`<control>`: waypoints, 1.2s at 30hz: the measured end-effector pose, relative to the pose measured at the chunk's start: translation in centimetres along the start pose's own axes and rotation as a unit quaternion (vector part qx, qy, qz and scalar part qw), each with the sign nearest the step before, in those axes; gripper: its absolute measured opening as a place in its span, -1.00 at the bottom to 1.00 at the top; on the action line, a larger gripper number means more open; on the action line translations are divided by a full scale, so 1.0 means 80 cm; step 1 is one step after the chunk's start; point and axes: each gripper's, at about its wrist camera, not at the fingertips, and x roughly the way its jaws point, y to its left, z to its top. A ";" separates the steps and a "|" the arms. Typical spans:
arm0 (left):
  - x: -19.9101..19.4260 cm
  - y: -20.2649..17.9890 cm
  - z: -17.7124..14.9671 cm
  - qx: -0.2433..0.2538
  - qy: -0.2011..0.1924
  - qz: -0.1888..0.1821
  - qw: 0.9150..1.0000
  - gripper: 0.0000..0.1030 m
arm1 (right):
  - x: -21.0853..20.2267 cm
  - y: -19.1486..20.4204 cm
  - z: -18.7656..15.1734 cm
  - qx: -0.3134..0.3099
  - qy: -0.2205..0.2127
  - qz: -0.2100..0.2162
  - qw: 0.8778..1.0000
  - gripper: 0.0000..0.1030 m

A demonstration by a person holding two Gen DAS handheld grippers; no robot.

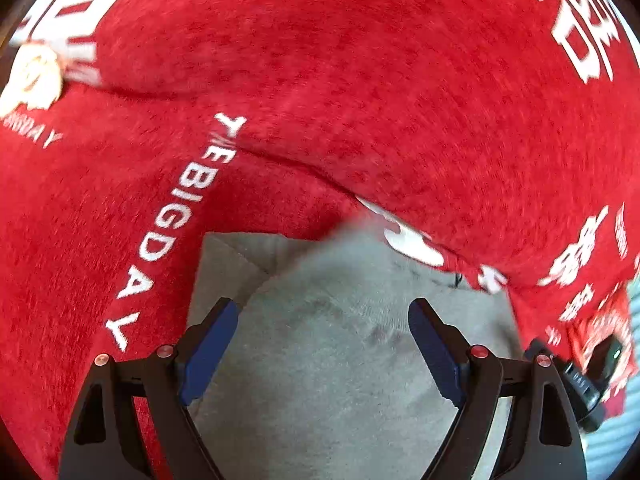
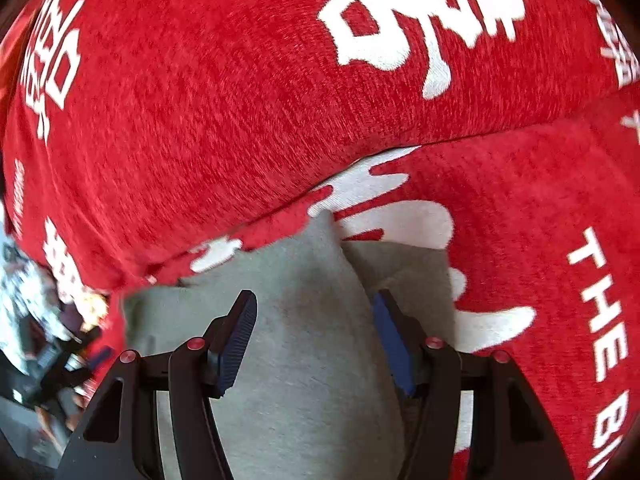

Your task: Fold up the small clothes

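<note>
- Both views are blurred at the edges, and the grey garment is cut off at the bottom of each frame, so its full shape cannot be told
- In the left wrist view the left gripper stands wide open above the grey garment, its blue pads clear of the cloth and holding nothing
- In the right wrist view the right gripper is partly open; a raised fold of the grey garment lies between its jaws, and whether the right-hand pad touches it is hard to tell
- The garment lies on a red cloth with white lettering, which fills the upper part of both frames; a seam crosses it just above the garment
- Only the left wrist view shows a dark device at lower right and a cream patch at upper left
- Only the right wrist view shows blurred clutter at the lower left edge
</note>
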 end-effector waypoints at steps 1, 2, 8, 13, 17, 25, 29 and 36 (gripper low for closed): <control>0.003 -0.010 -0.002 0.015 0.006 0.003 1.000 0.71 | 0.002 0.006 -0.002 -0.009 -0.001 -0.005 1.000 0.25; 0.007 -0.024 -0.004 0.032 0.009 0.003 0.999 0.71 | 0.003 0.014 -0.002 -0.022 -0.001 -0.008 1.000 0.25; 0.046 -0.076 -0.005 0.126 0.005 0.075 0.989 0.71 | 0.021 0.070 -0.006 -0.133 -0.006 -0.039 0.990 0.25; 0.080 -0.031 0.014 0.076 0.022 0.109 0.991 0.71 | 0.059 0.080 0.000 -0.175 0.020 -0.057 0.983 0.25; 0.090 0.003 0.007 0.086 0.014 0.156 0.984 0.71 | 0.088 0.046 0.004 -0.139 0.051 -0.078 0.986 0.24; 0.019 0.001 -0.027 0.079 -0.039 0.125 0.988 0.71 | 0.035 0.066 -0.026 -0.162 0.004 -0.112 0.980 0.25; 0.006 -0.041 -0.077 0.134 -0.049 0.108 0.984 0.71 | 0.009 0.090 -0.070 -0.194 -0.004 -0.080 0.978 0.25; 0.021 -0.036 -0.102 0.156 -0.034 0.132 0.978 0.71 | 0.019 0.085 -0.109 -0.232 0.008 -0.134 0.963 0.27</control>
